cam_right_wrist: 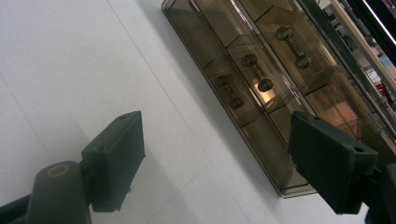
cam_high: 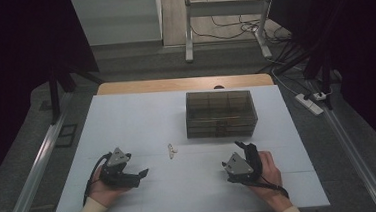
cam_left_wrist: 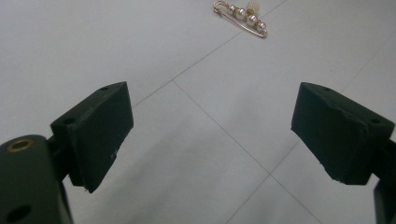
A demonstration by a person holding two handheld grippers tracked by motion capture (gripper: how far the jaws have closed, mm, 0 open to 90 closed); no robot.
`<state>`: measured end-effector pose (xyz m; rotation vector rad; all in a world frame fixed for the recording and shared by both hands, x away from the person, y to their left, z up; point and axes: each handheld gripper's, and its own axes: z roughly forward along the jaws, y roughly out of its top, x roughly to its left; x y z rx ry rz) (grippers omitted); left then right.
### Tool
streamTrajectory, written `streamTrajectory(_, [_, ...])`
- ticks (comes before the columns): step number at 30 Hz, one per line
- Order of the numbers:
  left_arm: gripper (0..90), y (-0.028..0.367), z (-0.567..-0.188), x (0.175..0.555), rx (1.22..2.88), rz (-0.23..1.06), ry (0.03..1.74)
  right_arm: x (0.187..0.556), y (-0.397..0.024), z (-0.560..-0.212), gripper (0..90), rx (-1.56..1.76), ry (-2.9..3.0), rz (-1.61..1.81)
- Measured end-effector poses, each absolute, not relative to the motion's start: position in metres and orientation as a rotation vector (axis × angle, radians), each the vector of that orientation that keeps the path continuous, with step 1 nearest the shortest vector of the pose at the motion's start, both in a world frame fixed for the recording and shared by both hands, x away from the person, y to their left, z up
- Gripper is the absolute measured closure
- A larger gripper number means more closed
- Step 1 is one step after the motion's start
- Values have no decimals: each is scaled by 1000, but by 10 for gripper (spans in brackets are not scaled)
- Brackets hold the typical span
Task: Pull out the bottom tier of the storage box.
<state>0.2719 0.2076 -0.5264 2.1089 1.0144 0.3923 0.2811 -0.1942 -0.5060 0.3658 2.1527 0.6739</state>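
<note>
Two claws, white table (cam_high: 142,119), grey floor (cam_high: 138,64)

A white table (cam_high: 127,120) with thin seams lies under both pairs of jaws. Beyond them: grey floor (cam_high: 138,64), a desk frame (cam_high: 189,30), cables (cam_high: 231,30), dark curtains (cam_high: 16,48).

Dim overhead light leaves the room's edges black; the flat white worktop (cam_high: 142,124) shows soft shadows, a glint marks the smoky transparent plastic drawer box (cam_right_wrist: 261,88), and close-ups look slightly soft.
</note>
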Motion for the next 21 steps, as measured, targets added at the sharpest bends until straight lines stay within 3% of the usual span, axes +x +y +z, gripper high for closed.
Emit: streamTrajectory(21, [119,208,-526,272,2110,392,1012,289,-188,-507,197,346,2135,657])
